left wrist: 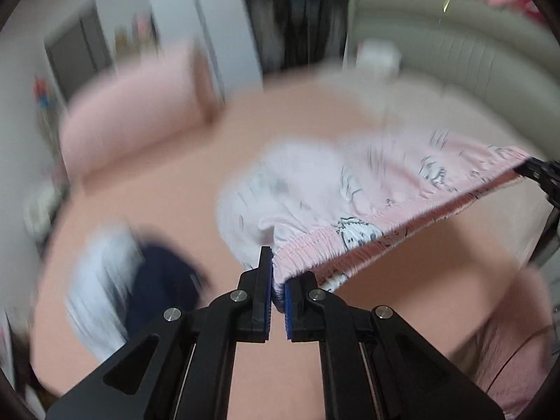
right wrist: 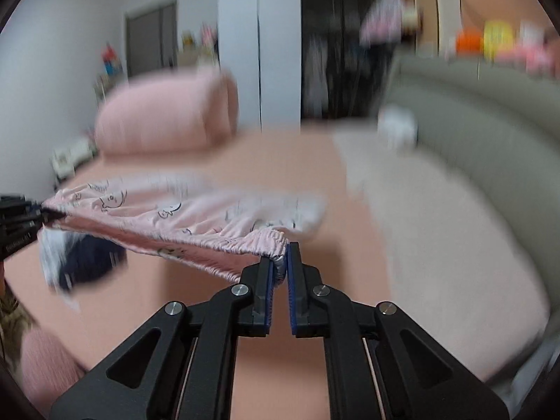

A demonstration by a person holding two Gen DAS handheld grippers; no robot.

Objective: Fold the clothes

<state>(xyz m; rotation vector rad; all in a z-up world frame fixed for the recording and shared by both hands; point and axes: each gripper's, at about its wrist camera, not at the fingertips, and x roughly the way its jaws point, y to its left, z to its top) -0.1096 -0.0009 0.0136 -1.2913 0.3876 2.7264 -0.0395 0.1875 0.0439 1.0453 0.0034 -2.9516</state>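
We are holding light, floppy pink printed shorts (left wrist: 367, 189) mid-frame above the bed (left wrist: 168, 189), left claw (left wrist: 278, 280) and right claw (right wrist: 280, 266) each clenching a waistband corner.

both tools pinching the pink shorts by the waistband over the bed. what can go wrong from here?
1. The left tool and the right tool each grip only a thin edge of the pink shorts waistband; a tug apart could pull a corner free.
2. The legs trail loose and bunched, so they may land creased on the bed.
3. The dark and white clothes lie nearby; the shorts could drape onto them.
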